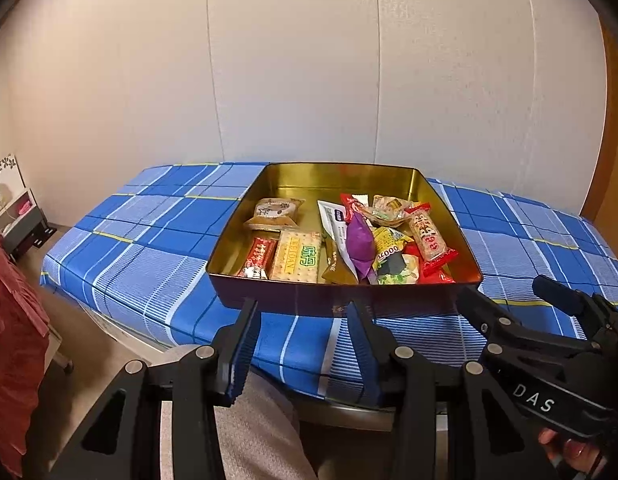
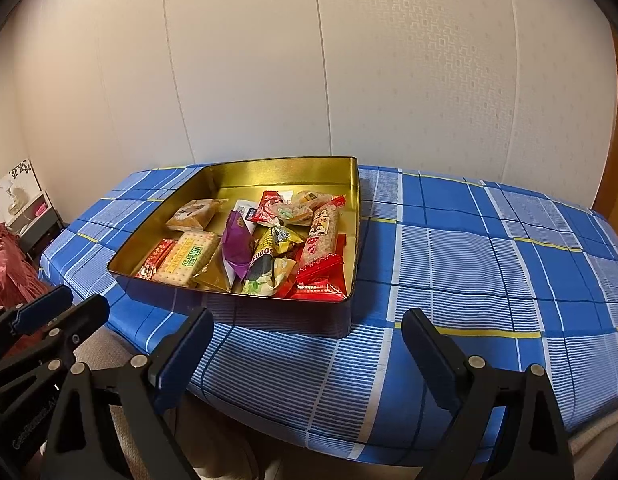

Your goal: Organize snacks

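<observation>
Both your tools, left tool (image 1: 301, 344) and right tool (image 2: 309, 356), hung released and empty, the snack tin (image 1: 269, 296) just ahead on the tabletop (image 2: 469, 280). The heaped wrappers (image 2: 277, 248) risked a multi-packet grab or slip.

Both views are being lit evenly by soft, warm indoor light; its source cannot be told. Glare is being thrown off the gold tin's (image 1: 341, 176) inner walls. A soft shadow is being cast along its near wall. Straight lines are being bowed by fisheye distortion, corners vignetted. Focus is sharp.
</observation>
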`<state>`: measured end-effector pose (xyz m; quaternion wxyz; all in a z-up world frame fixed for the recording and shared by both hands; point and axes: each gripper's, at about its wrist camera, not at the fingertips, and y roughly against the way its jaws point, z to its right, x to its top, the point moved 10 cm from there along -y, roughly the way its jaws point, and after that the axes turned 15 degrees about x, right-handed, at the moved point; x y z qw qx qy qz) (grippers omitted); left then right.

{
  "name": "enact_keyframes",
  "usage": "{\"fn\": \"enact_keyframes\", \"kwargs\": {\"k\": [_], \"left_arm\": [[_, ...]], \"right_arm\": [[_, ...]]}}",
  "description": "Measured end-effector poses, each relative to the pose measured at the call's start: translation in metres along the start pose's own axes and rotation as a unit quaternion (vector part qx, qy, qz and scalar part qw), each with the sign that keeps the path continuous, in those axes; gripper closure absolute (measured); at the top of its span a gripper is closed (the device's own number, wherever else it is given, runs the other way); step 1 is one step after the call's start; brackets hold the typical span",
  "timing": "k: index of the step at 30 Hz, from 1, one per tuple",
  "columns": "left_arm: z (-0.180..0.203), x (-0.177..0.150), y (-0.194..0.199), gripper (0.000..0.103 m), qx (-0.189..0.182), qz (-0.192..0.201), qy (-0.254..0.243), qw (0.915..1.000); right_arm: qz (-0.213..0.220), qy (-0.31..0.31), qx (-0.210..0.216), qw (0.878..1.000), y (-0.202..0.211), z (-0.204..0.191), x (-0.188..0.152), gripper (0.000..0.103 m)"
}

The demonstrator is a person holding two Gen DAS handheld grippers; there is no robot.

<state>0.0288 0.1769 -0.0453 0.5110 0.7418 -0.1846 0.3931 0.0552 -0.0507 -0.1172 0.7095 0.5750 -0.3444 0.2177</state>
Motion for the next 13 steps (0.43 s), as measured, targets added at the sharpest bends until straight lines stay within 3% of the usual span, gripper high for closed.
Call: {"fn": "enact_keyframes", "kwargs": {"k": [13], "left_arm": [[0.0016, -0.003, -0.007, 0.057, 0.004, -0.016, 0.003, 0.9999]], "right_arm": [[0.0, -0.011, 0.0, 1.0, -0.0009, 0.0074, -0.0006, 0.008]]}}
